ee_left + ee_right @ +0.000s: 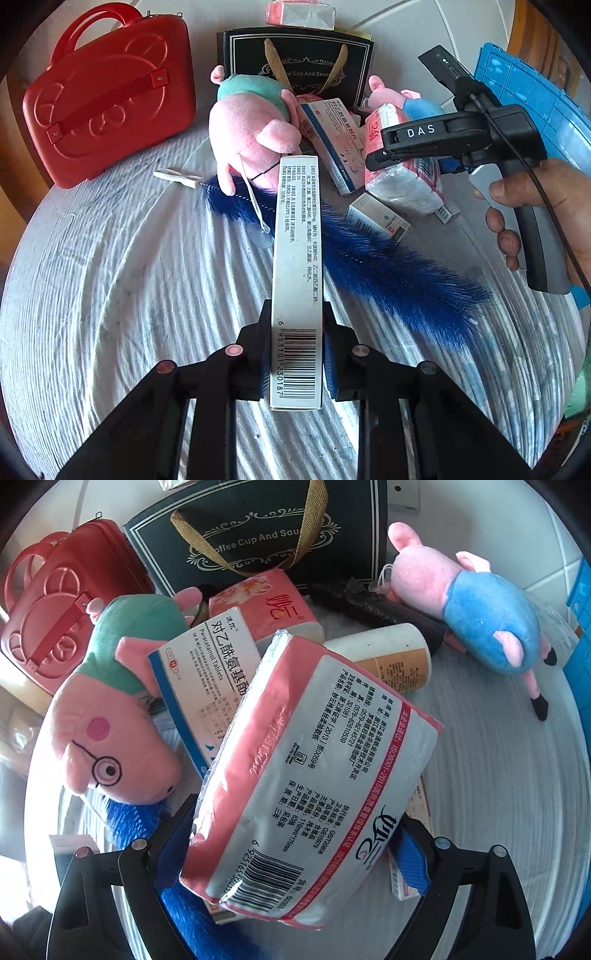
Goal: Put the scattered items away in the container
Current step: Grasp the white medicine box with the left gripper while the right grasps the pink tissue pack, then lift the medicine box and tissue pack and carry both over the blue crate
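Observation:
My left gripper [295, 354] is shut on a long white box with a barcode [297, 258], held above the grey cloth. My right gripper [295, 853] is shut on a pink and white tissue pack [310, 775], lifted over the pile; it also shows in the left wrist view [402, 173]. The pile holds a pig plush in green [110, 709], a pig plush in blue [480, 616], a paracetamol box [207, 686], a second tissue pack [266, 605], a white bottle [391, 653] and a blue feather duster [388, 269]. The blue crate [535, 96] stands at the far right.
A red carry case [107, 99] stands at the back left. A black gift bag [299, 62] stands behind the pile. A small medicine box [376, 218] and a white clip [177, 177] lie on the cloth. A black roll [369, 605] lies beside the bottle.

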A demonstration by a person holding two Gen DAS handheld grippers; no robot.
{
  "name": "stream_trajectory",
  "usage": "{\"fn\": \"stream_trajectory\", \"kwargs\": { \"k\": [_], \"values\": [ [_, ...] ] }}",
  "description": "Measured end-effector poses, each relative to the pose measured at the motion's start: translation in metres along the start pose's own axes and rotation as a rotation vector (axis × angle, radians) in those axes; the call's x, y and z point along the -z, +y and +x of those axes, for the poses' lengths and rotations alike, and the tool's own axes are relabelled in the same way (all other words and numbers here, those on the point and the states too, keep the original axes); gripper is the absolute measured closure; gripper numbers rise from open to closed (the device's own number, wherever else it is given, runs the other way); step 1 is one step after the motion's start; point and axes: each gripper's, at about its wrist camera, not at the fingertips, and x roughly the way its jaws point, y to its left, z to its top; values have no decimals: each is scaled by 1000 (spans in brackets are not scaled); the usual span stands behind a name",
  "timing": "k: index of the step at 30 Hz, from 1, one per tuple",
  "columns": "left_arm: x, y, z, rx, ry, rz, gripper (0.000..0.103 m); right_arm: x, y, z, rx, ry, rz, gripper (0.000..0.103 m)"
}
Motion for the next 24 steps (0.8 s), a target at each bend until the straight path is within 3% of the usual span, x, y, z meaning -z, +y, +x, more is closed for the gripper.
{"fn": "stream_trajectory", "kwargs": {
  "k": [10, 24],
  "values": [
    [-2, -11, -28, -40, -1, -17, 81, 40, -3, -40, -19, -14, -40, 10],
    [-20, -38, -82, -104, -19, -40, 81, 88, -29, -127, -49, -41, -64, 10]
  ]
}}
